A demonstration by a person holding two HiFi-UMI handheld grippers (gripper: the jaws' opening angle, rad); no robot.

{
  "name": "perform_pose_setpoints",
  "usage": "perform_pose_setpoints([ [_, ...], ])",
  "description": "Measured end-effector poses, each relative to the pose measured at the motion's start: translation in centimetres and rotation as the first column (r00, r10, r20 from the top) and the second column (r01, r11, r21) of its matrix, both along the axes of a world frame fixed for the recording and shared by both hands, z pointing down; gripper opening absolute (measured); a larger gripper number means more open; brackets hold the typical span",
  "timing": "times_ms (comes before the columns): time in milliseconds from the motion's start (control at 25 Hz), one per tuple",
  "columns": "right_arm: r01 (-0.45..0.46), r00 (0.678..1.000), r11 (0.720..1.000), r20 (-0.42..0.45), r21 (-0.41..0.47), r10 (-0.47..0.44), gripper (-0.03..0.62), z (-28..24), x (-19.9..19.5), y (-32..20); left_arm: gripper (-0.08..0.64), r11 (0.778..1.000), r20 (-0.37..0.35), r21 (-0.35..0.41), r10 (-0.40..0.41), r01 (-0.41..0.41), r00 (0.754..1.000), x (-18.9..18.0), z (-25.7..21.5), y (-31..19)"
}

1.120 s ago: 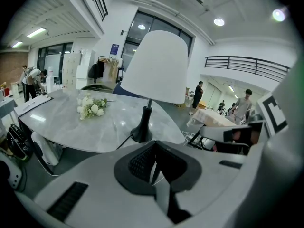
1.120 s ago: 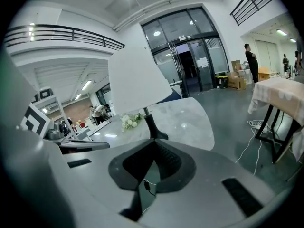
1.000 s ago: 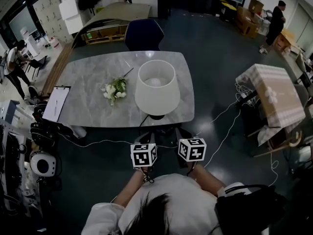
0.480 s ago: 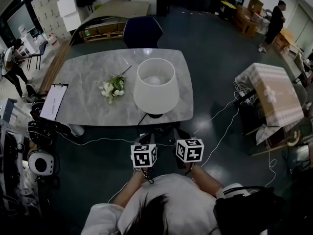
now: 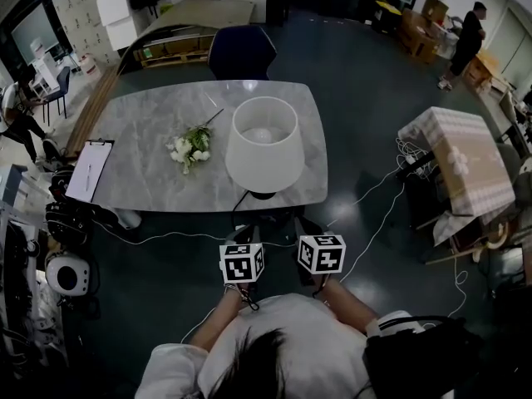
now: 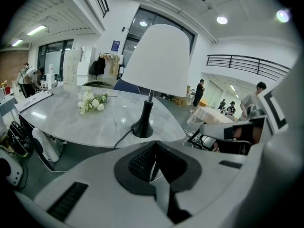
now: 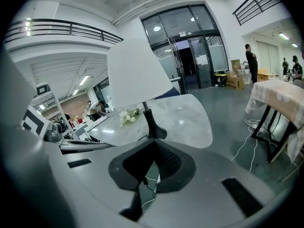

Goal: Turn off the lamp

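The big grey bench (image 5: 141, 185) fills the middle of the room. To its right, well apart, stands a smaller table with a checked cloth (image 5: 457, 152) over it. A dark blue chair (image 5: 241, 54) is pushed in at the far side of the bench.

The lamp (image 5: 264, 148) stands on the bench, near the front edge and toward the right end. It has a wide white shade, a thin pole and a black foot. I cannot tell if the light is on. A black cord (image 6: 121, 139) runs from the foot and drops over the front edge.

A person holds two tongs side by side, just in front of the bench, both aimed at the lamp and not touching it. The left tongs (image 6: 155, 144) are pressed together with nothing between them. The right tongs (image 7: 155, 142) are pressed together too, and are also empty (the wire seen through the gap under their tips lies down on the floor).

A clipboard (image 5: 87, 170) sits at the left end of the bench, partly over the edge. A little bunch of white flowers (image 5: 191, 150) lies left of the lamp, near it but apart. A thin white wire (image 5: 166, 239) trails over the dark floor below the front edge.
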State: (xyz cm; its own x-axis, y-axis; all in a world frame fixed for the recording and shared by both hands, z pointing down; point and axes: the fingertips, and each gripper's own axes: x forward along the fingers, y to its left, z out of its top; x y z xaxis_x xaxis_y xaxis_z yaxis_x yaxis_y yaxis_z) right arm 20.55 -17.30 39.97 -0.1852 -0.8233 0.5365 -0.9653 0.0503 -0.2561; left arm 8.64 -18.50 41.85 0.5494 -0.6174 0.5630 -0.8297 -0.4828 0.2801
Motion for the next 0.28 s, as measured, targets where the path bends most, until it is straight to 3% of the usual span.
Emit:
perform_pose_setpoints([
  [280, -0.042, 0.999, 0.999, 0.02, 0.011, 0.042, -0.002, 0.0, 1.1, -0.2, 0.009, 1.0, 0.006, 0.004, 0.016, -0.016, 1.0, 0.1, 0.3, 0.4],
])
